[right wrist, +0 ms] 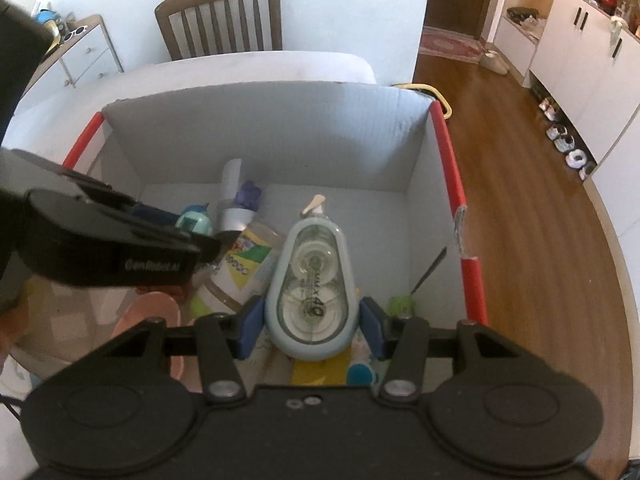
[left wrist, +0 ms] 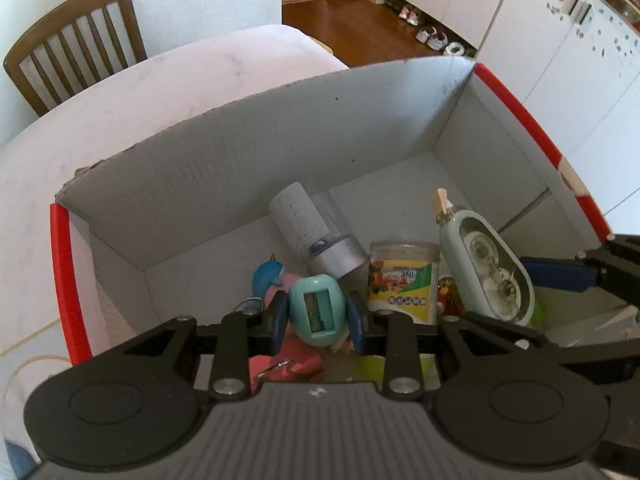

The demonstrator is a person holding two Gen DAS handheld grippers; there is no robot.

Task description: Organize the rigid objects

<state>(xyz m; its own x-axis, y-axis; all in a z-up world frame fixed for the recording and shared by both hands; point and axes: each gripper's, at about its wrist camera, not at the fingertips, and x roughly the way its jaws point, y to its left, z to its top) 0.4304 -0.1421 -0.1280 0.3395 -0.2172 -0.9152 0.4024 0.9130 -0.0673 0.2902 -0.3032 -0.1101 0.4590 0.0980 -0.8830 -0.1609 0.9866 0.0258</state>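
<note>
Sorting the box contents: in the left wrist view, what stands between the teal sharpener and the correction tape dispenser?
A clear jar with a yellow-green label stands between the teal sharpener and the tape dispenser.

Matt white corrugated cardboard forms the box (left wrist: 248,152), its rim edged in glossy red tape (left wrist: 66,280). The teal sharpener (left wrist: 317,311) is smooth plastic with a slight sheen. The tape dispenser (right wrist: 312,292) shows pale matt plastic around a clear glossy window. The chair (right wrist: 220,16) is brown wood, and the floor (right wrist: 520,160) is polished wood.
</note>
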